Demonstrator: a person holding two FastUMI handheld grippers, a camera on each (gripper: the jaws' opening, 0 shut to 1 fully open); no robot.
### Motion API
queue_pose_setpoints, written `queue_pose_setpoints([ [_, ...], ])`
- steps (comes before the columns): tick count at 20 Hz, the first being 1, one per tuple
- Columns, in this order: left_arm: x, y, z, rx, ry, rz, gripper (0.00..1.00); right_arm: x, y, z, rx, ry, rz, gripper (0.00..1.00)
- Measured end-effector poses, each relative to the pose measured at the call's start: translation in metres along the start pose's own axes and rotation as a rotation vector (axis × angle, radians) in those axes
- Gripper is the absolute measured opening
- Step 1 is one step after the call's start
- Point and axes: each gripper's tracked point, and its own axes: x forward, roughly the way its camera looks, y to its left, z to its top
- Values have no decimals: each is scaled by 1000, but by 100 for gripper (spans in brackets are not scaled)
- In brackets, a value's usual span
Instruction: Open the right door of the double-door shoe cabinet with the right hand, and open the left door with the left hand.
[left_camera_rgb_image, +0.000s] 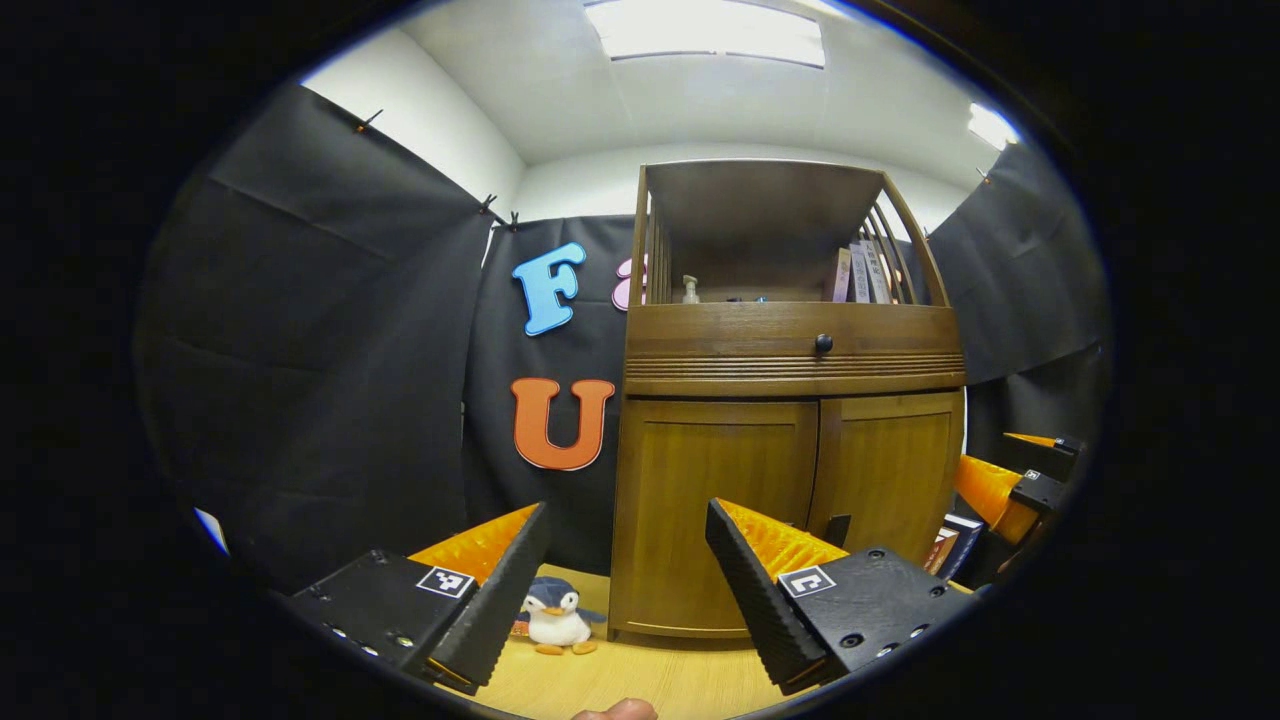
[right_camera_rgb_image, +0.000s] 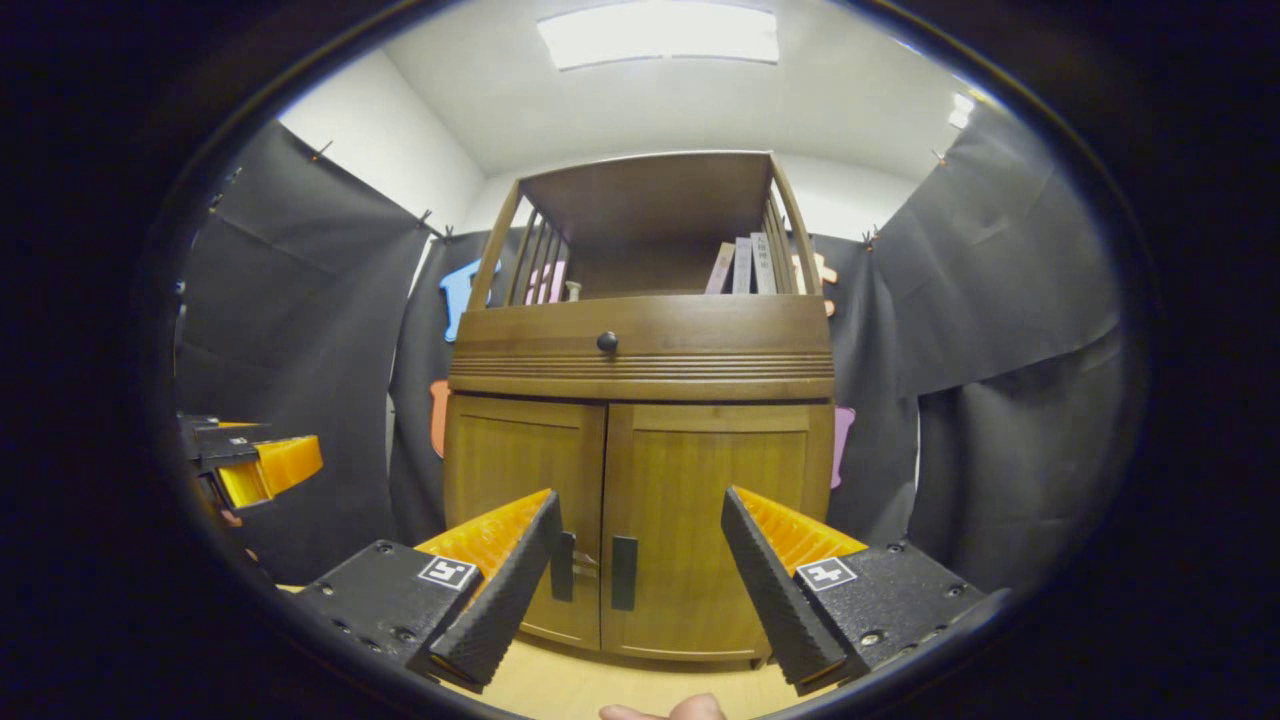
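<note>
The shoe cabinet (right_camera_rgb_image: 640, 470) stands against the booth's black wall, dead ahead in the right gripper view, and both lower doors are closed flush. The right door (right_camera_rgb_image: 715, 520) sits at about six o'clock from the drawer knob (right_camera_rgb_image: 607, 342), with its dark vertical handle (right_camera_rgb_image: 624, 572) near the centre seam; the left door (right_camera_rgb_image: 522, 500) carries a matching handle (right_camera_rgb_image: 563, 566) just across that seam. Above them runs the drawer front, then an open shelf with a few books (right_camera_rgb_image: 742, 264) leaning at its two o'clock corner

The right gripper (right_camera_rgb_image: 640, 570) is spread wide, holding nothing, and the right handle shows in the gap between its fingers, though it is still apart from the door. In the left gripper view the left gripper (left_camera_rgb_image: 628, 575) is likewise spread and empty, aimed at the cabinet's left side, with a toy penguin (left_camera_rgb_image: 556, 616) on the floor at its seven o'clock

My read: this is the approach for the first step, with neither door yet touched. The next move calls for bringing the right gripper forward so the fingers straddle the right handle, closing on it, then pulling in an arc around the outer hinge. The left should hold clear until that door swings out of the way
</note>
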Motion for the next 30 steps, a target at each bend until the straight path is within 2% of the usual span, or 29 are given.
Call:
queue_pose_setpoints([
  [11, 4, -3, 4, 11, -20, -16, 100, 17, 8, -4, -1, 12, 16, 100],
  [12, 5, -3, 6, 12, -19, -15, 95, 18, 9, -5, 0, 14, 16, 100],
  [30, 17, 4, -2, 11, -11, 9, 95, 43, 20, -29, 19, 64, 26, 100],
])
